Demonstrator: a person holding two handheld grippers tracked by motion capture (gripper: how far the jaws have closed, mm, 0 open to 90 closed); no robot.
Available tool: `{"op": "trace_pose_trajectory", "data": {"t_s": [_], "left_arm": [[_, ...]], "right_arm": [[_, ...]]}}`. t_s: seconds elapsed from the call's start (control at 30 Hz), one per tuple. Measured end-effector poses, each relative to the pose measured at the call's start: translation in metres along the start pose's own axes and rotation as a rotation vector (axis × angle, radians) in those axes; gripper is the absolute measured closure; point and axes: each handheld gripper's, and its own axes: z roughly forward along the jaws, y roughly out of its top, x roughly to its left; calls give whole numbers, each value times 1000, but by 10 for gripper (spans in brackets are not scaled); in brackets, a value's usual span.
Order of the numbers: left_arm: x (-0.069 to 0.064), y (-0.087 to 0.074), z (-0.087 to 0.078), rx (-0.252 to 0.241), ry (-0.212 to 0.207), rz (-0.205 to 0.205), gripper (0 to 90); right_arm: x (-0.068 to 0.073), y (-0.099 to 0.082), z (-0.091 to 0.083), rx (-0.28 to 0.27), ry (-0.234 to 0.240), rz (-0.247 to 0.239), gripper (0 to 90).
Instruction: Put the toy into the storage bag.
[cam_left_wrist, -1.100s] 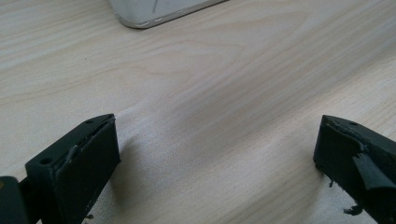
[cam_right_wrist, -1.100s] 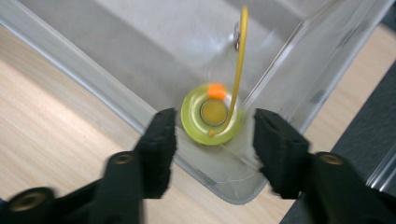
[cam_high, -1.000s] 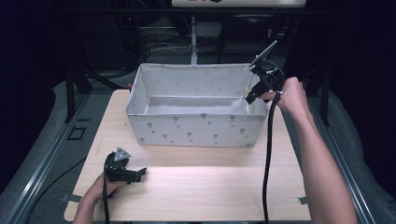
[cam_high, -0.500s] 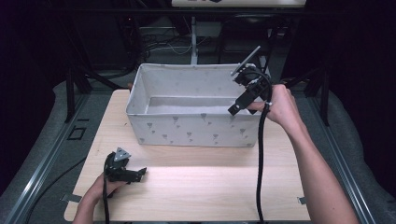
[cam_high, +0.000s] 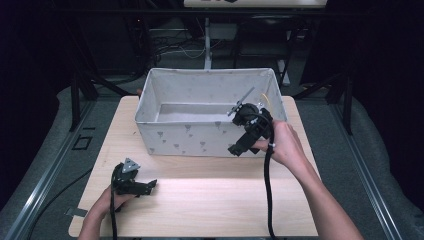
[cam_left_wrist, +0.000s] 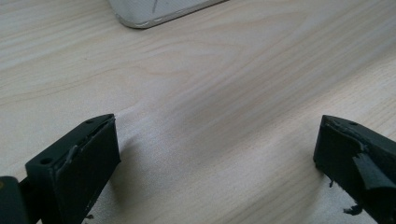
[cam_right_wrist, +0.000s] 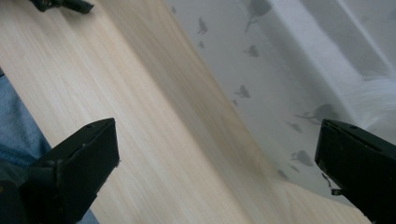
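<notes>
Bin: white fabric bin (cam_high: 200, 140) with grey marks, on the far half of the counter (cam_high: 210, 200); interior looks empty from the high view.
Right claw: right claw (cam_high: 240, 148) hangs just outside the bin's near wall at its right end, tips angled down toward the counter; jaws have just been opening and stand wide apart, nothing between them.
Right claw's own view: right claw (cam_right_wrist: 215, 172) frames bare wood and the bin wall (cam_right_wrist: 261, 70) running diagonally.
Left claw: left claw (cam_high: 148, 186) lies low on the near left of the counter, well apart from the bin, jaws apart and empty; left claw (cam_left_wrist: 217, 163) looks across the wood at a bin corner (cam_left_wrist: 154, 11).
Right hand pose: right hand (cam_high: 282, 145) grips the tool from behind, wrist tipped forward, forearm coming up from the lower right; cable trails down over the counter.
Left hand pose: left hand (cam_high: 112, 200) rests at the counter's near edge.
Risk: soft wall could buckle or the bin could skid if the right claw nudges it.
Risk: trailing cable could snag the counter edge and tug the wrist off line.
</notes>
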Motion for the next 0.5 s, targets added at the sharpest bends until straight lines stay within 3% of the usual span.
{"op": "trace_pose_trajectory", "data": {"t_s": [0.5], "left_arm": [[0, 0, 0, -1, 0, -1, 2]], "right_arm": [[35, -42, 64, 56, 68, -21, 0]]}}
